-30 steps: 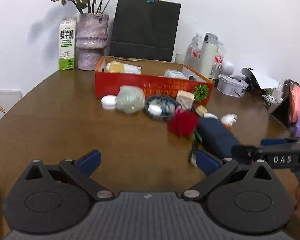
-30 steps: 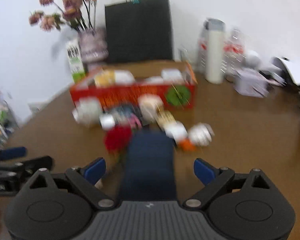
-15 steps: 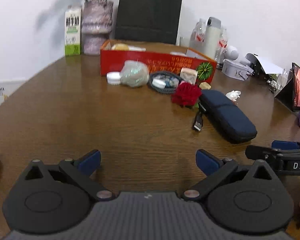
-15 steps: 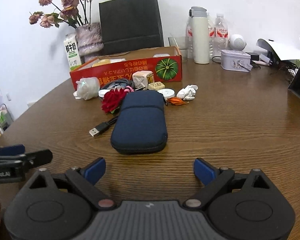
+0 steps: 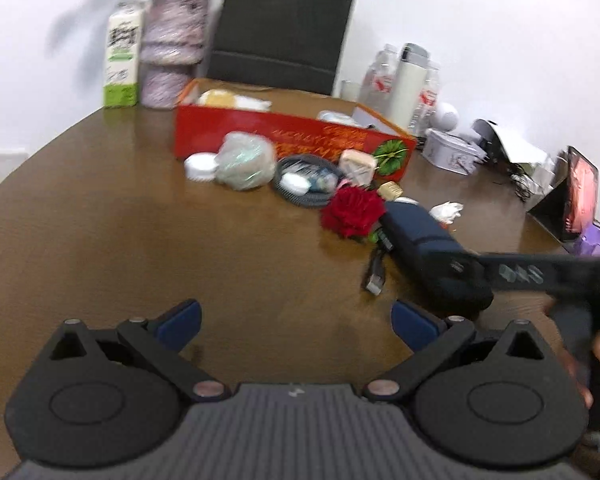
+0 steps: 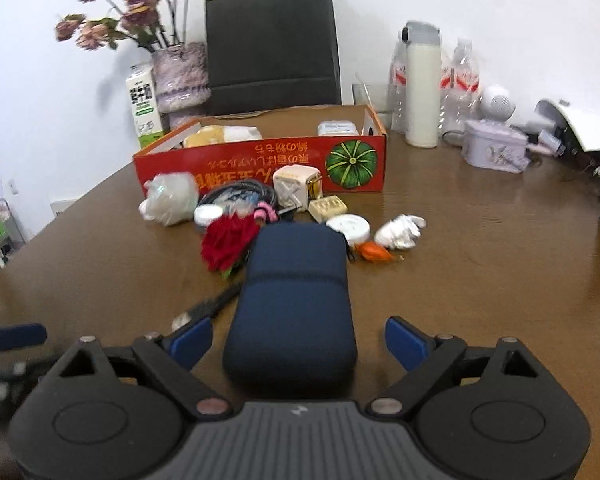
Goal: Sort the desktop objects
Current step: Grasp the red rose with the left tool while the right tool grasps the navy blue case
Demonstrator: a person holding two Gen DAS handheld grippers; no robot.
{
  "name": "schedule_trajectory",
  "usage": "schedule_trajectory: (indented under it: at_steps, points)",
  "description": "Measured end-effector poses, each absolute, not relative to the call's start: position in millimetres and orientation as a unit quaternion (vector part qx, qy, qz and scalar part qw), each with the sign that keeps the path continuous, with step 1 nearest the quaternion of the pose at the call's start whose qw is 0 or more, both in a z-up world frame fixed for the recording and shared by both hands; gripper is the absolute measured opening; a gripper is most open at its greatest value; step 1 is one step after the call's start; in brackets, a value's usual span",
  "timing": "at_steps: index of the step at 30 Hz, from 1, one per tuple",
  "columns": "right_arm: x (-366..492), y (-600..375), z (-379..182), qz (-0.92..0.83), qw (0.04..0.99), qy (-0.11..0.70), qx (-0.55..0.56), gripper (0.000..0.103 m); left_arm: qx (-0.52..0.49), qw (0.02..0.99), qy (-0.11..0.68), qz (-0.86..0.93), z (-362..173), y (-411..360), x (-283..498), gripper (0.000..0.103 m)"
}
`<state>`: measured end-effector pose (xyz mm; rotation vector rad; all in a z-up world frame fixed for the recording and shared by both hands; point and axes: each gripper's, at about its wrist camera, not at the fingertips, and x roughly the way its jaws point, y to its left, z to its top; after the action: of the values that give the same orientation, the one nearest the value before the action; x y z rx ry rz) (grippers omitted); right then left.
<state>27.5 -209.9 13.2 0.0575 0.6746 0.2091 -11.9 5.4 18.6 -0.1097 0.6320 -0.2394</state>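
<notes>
Since half a second ago the right gripper (image 6: 296,342) has come forward over the near end of the dark blue, soft fabric zip pouch (image 6: 294,304), which then lay well ahead of its fingers (image 6: 404,342). That rounded, oblong pouch now lies lengthwise between the two blue pads, its near end level with them and its far end pointing away toward the clutter. The fingers stand wide and are closing, yet a strip of counter (image 6: 480,248) shows on each side of the pouch, so the pads do not press on it.

Just past the left finger lies a black cable with a metal USB plug (image 6: 204,308). Beyond the pouch's far end, to the left, sits a red cloth rose (image 6: 228,242) with ruffled petals; to the right are a flat round white tin (image 6: 348,228), a crumpled white paper wad (image 6: 400,232) and a small orange scrap (image 6: 374,252). Farther ahead stands the long red cardboard box (image 6: 260,164) printed with a green pumpkin.

From the left wrist view, the left gripper (image 5: 296,318) hangs above bare, glossy brown wood-grain counter, its fingers (image 5: 178,318) spread wide with nothing between them. The pouch lies ahead of its right finger.
</notes>
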Motion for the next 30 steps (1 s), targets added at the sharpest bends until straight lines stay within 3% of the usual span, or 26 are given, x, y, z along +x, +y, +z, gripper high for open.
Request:
schedule_trajectory:
  at_steps: [4,6,10,14,15,16,17,19,22,26,30]
  points:
    - [65,-206,10,0.099,0.932,0.347,0.030,0.081,-0.018,0.949,0.290,-0.120,27,-10,14,0.101]
    - [73,-200,4,0.111,0.929,0.354,0.009,0.070,-0.020,0.948,0.289,-0.133,30,-17,33,0.101]
    - [62,-204,0,0.118,0.931,0.346,-0.012,0.068,-0.045,0.941,0.301,-0.150,30,-33,75,0.097]
    - [48,-223,2,0.112,0.929,0.353,0.003,0.068,-0.050,0.932,0.329,-0.145,20,-52,108,0.083]
    - [45,-226,2,0.111,0.928,0.355,0.002,0.068,-0.050,0.929,0.337,-0.142,17,-56,115,0.075]
    - [42,-228,2,0.112,0.927,0.357,0.000,0.068,-0.051,0.928,0.343,-0.140,15,-58,119,0.055]
    - [40,-229,3,0.113,0.927,0.358,-0.003,0.069,-0.055,0.925,0.348,-0.141,12,-58,121,0.047]
    - [40,-228,3,0.107,0.928,0.357,-0.007,0.076,-0.054,0.927,0.348,-0.131,9,-57,116,0.040]
    - [44,-221,0,0.089,0.932,0.352,-0.025,0.076,-0.040,0.932,0.340,-0.117,19,-53,99,0.036]
    - [45,-210,-1,0.077,0.937,0.339,-0.044,0.063,-0.054,0.941,0.318,-0.100,40,-36,61,0.036]
    - [31,-212,5,0.088,0.939,0.331,-0.029,0.060,-0.073,0.943,0.312,-0.087,52,-13,27,0.036]
